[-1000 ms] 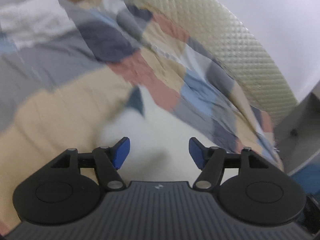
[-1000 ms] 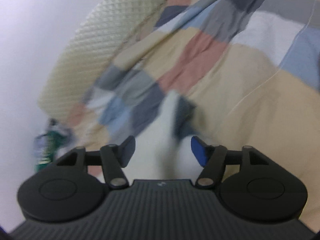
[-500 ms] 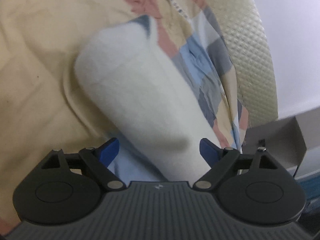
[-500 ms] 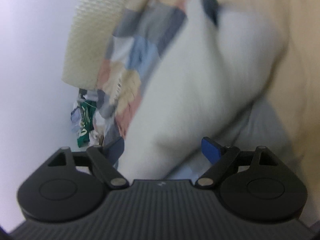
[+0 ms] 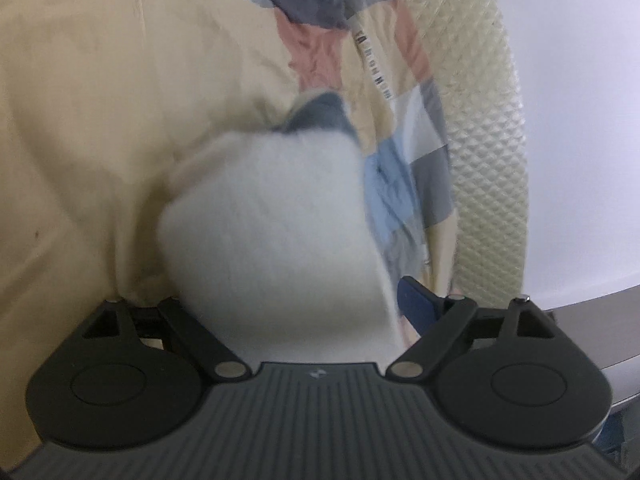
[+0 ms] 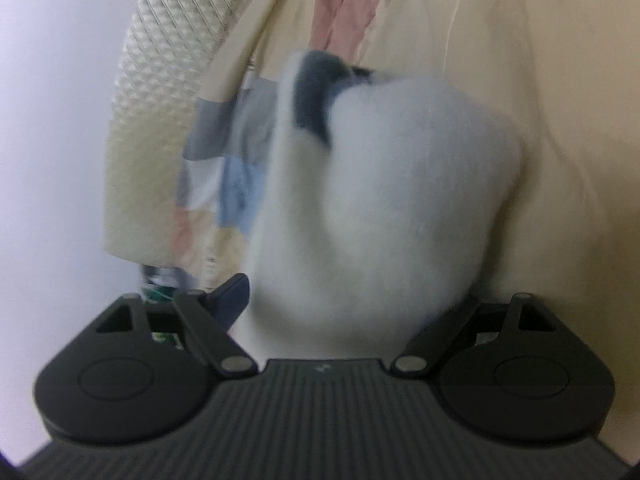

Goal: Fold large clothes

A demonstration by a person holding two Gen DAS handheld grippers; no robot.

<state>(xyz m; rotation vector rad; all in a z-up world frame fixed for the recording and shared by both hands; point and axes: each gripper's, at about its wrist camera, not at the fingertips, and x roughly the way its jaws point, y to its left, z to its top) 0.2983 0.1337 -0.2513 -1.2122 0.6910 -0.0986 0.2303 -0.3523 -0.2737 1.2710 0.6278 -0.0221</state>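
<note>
Left wrist view: my left gripper (image 5: 304, 300) has just spread its fingers wide, and the white garment (image 5: 276, 220) bulges loose between them on the bed (image 5: 80, 120) near its right edge, so I'd reach for a corner, not the bulk. My right gripper (image 6: 340, 300) has likewise just opened around the bundle. The quilted mattress edge (image 5: 492, 160) crowds that side.
</note>
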